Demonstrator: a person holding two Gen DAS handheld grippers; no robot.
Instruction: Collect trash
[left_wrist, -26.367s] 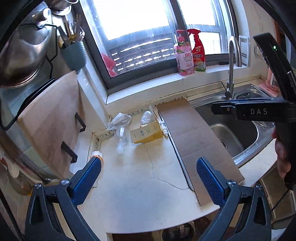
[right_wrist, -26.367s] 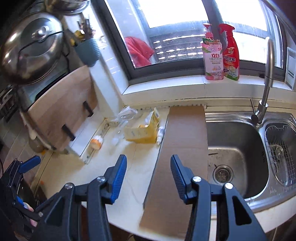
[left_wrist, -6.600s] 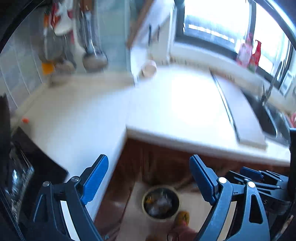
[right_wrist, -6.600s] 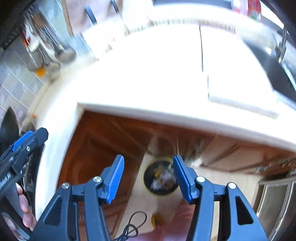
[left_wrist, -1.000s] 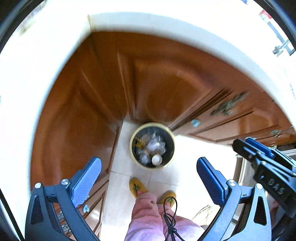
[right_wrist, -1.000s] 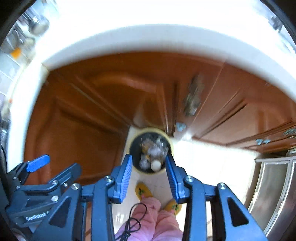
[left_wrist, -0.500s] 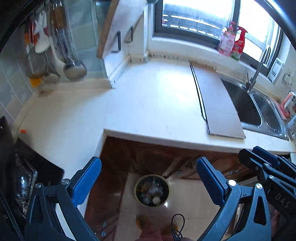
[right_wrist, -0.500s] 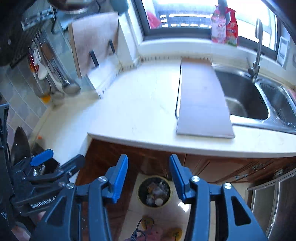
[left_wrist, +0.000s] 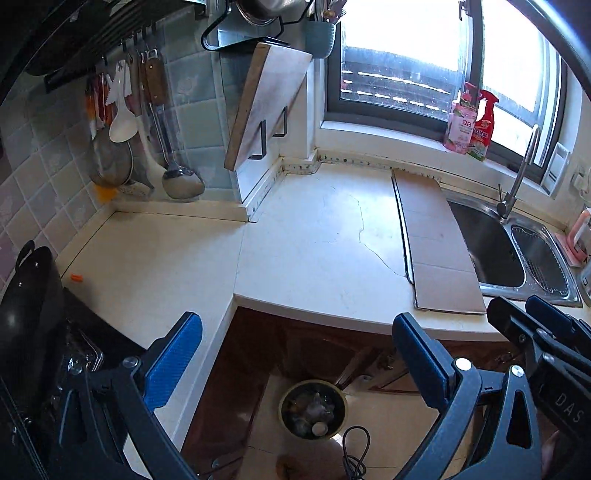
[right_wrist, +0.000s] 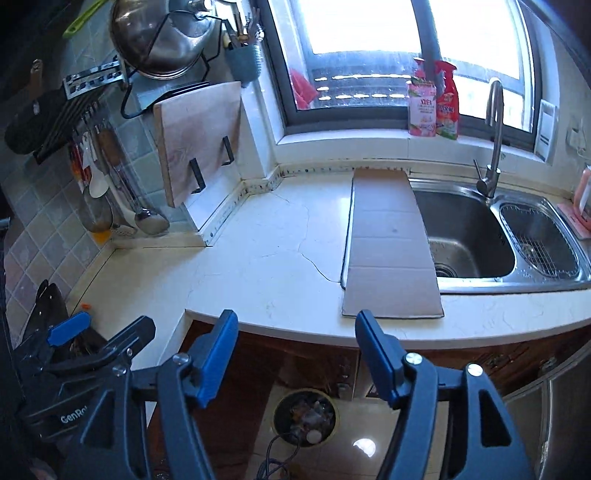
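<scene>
Glossy stainless steel sink (right_wrist: 469, 229), matt cardboard sheet (right_wrist: 388, 243), cracked smooth stone countertop (right_wrist: 280, 251), wooden cutting board (right_wrist: 195, 136).

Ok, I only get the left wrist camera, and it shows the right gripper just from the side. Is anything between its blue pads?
Observer: No. In the right wrist view the right gripper stands open and empty; its jaws have just been opening.
Operator: And the floor of the stainless steel sink, by the drain?
Observer: The round drain shows beside the flat brown cardboard sheet, with no trash visible on it.
</scene>
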